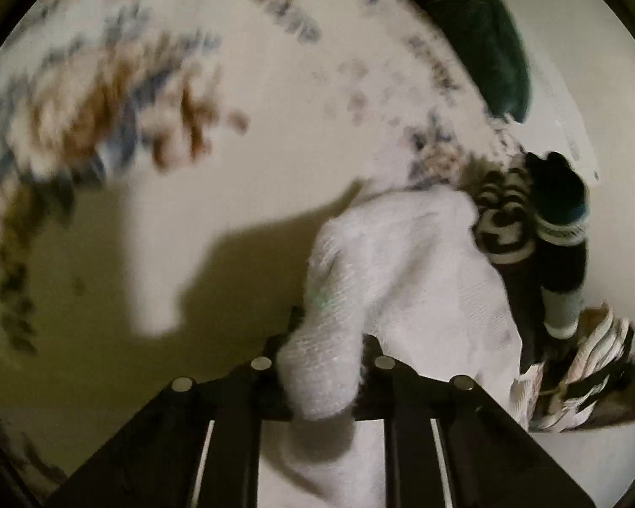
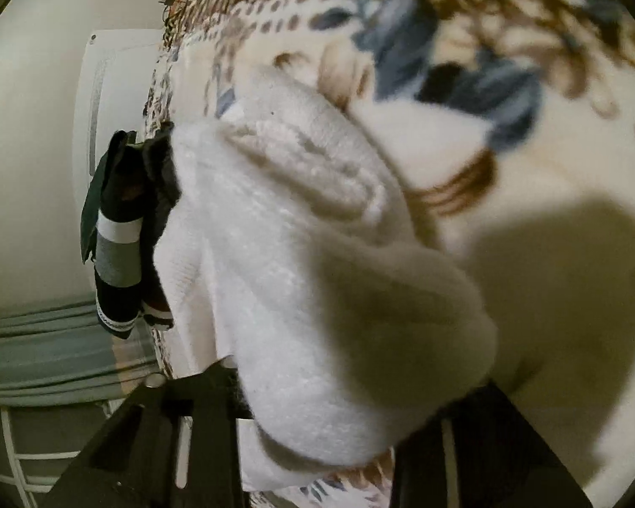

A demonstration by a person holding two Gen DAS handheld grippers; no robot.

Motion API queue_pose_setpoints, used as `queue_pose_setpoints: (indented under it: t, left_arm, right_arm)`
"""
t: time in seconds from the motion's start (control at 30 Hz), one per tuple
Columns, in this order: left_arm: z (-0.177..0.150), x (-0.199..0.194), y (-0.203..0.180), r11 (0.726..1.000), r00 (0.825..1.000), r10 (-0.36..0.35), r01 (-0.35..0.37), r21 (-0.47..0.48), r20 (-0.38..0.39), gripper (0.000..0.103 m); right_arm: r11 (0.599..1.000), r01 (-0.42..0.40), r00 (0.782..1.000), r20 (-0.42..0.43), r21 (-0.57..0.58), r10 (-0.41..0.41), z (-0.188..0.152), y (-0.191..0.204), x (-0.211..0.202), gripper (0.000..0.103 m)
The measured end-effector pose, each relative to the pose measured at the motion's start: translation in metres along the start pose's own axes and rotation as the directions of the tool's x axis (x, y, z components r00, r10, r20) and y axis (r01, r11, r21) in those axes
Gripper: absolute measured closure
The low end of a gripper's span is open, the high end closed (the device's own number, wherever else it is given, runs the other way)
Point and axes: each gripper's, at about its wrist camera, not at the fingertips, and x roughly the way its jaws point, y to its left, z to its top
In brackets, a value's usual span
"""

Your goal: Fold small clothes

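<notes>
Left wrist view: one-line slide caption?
Left gripper shut on a white sock over a floral blanket, dark striped socks piled beside it.

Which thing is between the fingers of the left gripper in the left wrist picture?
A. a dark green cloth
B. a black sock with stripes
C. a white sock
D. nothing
C: the white sock has its end pinched in the left gripper.

Left tool (image 1: 321, 374) pinches white sock (image 1: 402, 271) over patterned bedspread (image 1: 106, 97)
</notes>
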Motion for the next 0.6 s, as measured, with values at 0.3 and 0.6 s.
queue_pose_setpoints:
  t: [0.3,0.6]
  left_arm:
    - [-0.038,-0.09,0.038,0.997,0.996,0.05,-0.046,0.062,-0.08,0.092]
    - [-0.067,-0.084,0.094,0.981,0.94,0.193,-0.183,0.063,-0.281,0.07]
  right_arm:
    - [0.992,0.077,0.992,-0.088,-0.097,-0.086,-0.049,-0.012,-0.092,0.077]
    - [0.942,0.327,0.906,-0.258,-0.071,-0.334,-0.065,-0.1,-0.124,0.047]
